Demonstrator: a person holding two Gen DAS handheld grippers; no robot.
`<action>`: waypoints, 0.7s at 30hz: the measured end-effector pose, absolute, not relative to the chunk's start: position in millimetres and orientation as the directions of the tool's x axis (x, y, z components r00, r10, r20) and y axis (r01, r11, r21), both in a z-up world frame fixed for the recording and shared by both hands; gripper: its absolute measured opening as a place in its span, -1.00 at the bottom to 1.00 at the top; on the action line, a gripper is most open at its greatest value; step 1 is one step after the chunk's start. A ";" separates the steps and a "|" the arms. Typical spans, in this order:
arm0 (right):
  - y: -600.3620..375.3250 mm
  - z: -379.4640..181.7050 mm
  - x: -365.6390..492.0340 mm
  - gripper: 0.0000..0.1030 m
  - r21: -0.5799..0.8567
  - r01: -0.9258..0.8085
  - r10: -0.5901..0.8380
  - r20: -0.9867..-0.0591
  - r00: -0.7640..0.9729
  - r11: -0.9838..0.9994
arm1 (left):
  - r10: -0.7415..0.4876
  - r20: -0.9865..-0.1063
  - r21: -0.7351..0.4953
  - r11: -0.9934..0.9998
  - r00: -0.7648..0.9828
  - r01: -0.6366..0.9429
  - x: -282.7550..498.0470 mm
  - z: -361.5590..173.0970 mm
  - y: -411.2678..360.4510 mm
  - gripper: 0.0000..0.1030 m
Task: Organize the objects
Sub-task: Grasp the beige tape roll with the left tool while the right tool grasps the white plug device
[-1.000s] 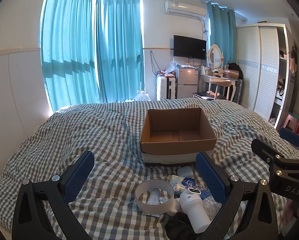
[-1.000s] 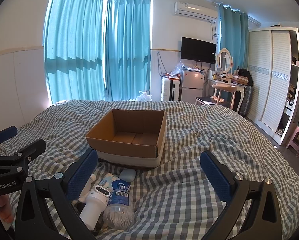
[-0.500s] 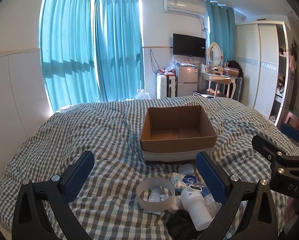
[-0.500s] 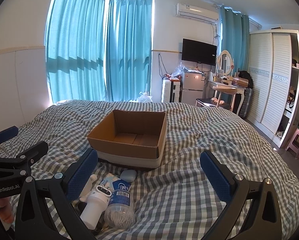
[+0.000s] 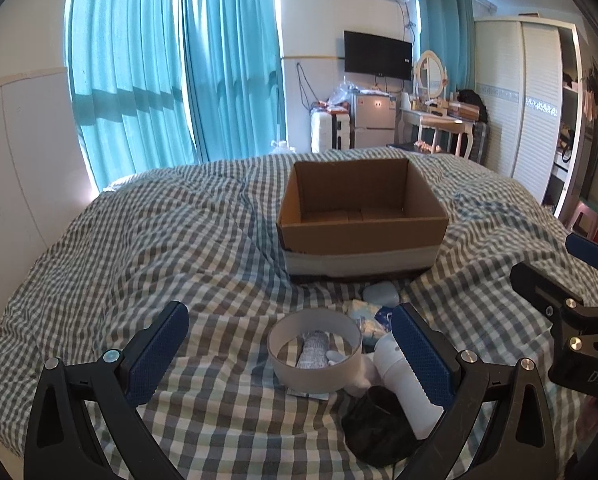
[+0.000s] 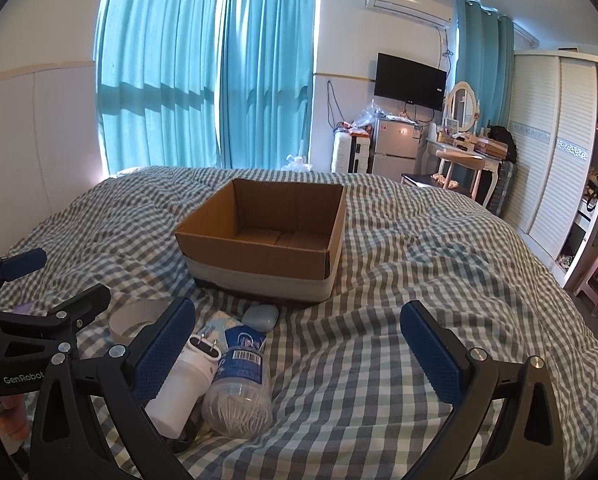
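An open, empty cardboard box (image 5: 361, 216) (image 6: 267, 240) stands on the checkered bed. In front of it lies a pile: a white tape ring (image 5: 314, 350) (image 6: 133, 320), a white cylindrical device (image 5: 405, 384) (image 6: 183, 388), a clear jar of cotton swabs (image 6: 239, 388), a pale blue case (image 5: 380, 293) (image 6: 261, 317), a tissue pack (image 5: 369, 320) and a black item (image 5: 379, 426). My left gripper (image 5: 289, 354) is open and empty, with the ring between its jaws' line of sight. My right gripper (image 6: 297, 354) is open and empty, right of the pile.
The grey-white checkered duvet (image 6: 419, 280) covers the whole bed. Teal curtains (image 5: 171, 72) hang behind; a white wardrobe (image 6: 551, 152), a dressing table (image 6: 463, 160) and a small fridge (image 6: 395, 144) stand beyond the bed on the right.
Both grippers have dipped slightly toward the pile; the box and objects sit a little higher in view. Nothing was grasped or moved.
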State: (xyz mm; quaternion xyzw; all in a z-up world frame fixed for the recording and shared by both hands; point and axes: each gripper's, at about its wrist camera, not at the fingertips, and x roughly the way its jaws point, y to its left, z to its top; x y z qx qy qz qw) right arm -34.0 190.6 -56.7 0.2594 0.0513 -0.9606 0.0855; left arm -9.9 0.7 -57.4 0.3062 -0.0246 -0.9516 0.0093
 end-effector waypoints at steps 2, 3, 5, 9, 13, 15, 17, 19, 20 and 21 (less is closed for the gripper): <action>190.9 -62.4 -36.6 1.00 -0.056 0.191 -0.134 -0.521 -0.843 -0.980 | -0.029 -0.608 0.055 -0.998 -0.793 -0.006 -13.8 -66.8 0.5 1.00; 191.4 -65.3 -37.8 1.00 -0.058 0.189 -0.131 -0.528 -0.839 -0.980 | -0.024 -0.621 0.053 -0.999 -0.784 -0.011 -16.1 -72.1 -0.1 1.00; 192.3 -70.6 -40.4 1.00 -0.060 0.186 -0.125 -0.539 -0.833 -0.981 | -0.008 -0.649 0.044 -0.999 -0.760 -0.028 -19.9 -84.4 -1.0 1.00; 196.7 -79.1 -45.0 1.00 -0.053 0.178 -0.118 -0.559 -0.820 -0.983 | 0.033 -0.701 0.023 -0.997 -0.712 -0.068 -28.8 -104.8 1.3 1.00; 198.1 -86.0 -49.8 1.00 -0.049 0.180 -0.120 -0.575 -0.809 -0.983 | 0.052 -0.738 0.001 -0.997 -0.673 -0.078 -42.3 -117.4 1.2 1.00; 196.6 -89.6 -50.8 1.00 -0.050 0.182 -0.119 -0.582 -0.805 -0.982 | 0.076 -0.760 -0.032 -0.996 -0.646 -0.080 -52.4 -124.5 -0.4 1.00; 196.8 -93.0 -53.3 1.00 -0.051 0.183 -0.118 -0.590 -0.799 -0.982 | 0.104 -0.783 -0.070 -0.994 -0.613 -0.080 -63.9 -132.2 -2.8 1.00; 197.2 -95.2 -55.4 1.00 -0.049 0.183 -0.118 -0.598 -0.793 -0.982 | 0.127 -0.799 -0.101 -0.992 -0.588 -0.077 -72.5 -138.4 -4.4 1.00; 197.3 -95.6 -56.2 1.00 -0.047 0.183 -0.119 -0.601 -0.790 -0.982 | 0.136 -0.801 -0.114 -0.991 -0.583 -0.074 -74.6 -140.1 -5.2 0.99; 196.2 -95.8 -56.6 1.00 -0.047 0.184 -0.119 -0.604 -0.788 -0.982 | 0.148 -0.802 -0.129 -0.989 -0.579 -0.073 -76.2 -141.0 -6.3 0.89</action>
